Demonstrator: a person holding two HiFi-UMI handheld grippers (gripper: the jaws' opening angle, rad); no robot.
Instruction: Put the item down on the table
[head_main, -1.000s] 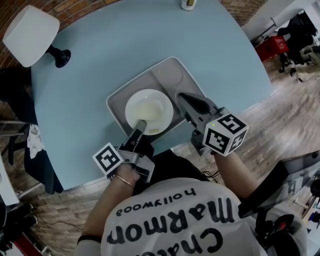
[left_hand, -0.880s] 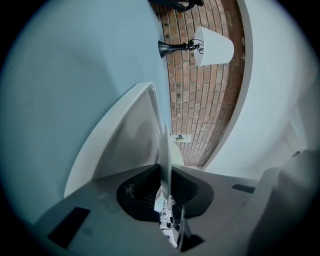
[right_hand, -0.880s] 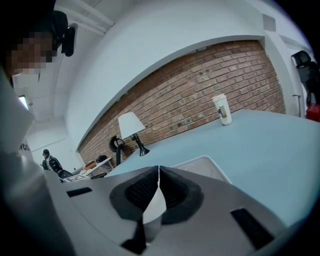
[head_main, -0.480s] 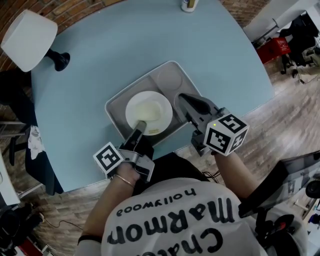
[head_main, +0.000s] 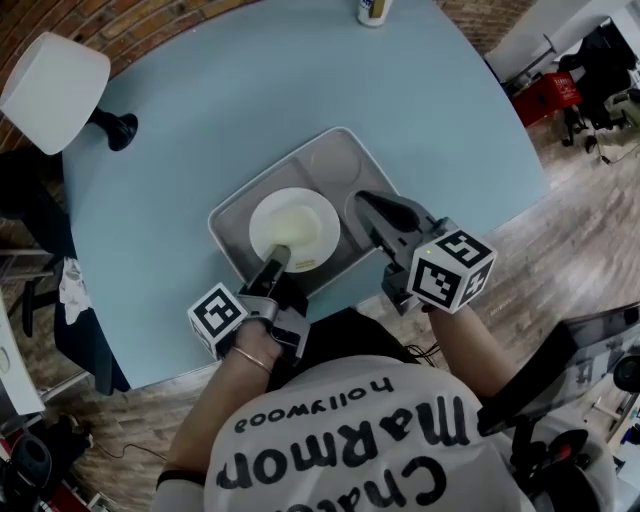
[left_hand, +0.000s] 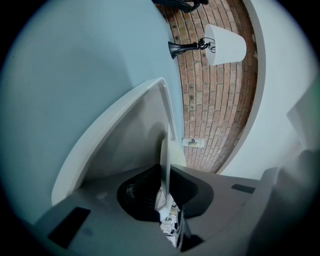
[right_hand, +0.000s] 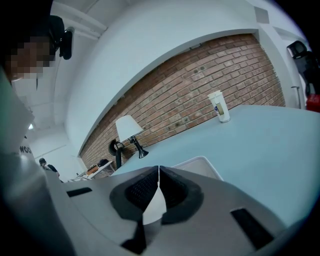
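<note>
Pinching the near rim of a round white ceramic plate (head_main: 300, 222) with the left tongs (head_main: 279, 256), low centre.
With the right tongs (head_main: 362, 198) pressed together on nothing, just right of the plate; plate inside a pale grey rectangular tray (head_main: 335, 155) at mid-frame, touching it or not unclear; all on a round pale blue bench (head_main: 250, 90); farther up, a white-shaded lamp on a black foot (head_main: 55, 65) upper left, a white cup (head_main: 372, 8) at top edge.
</note>
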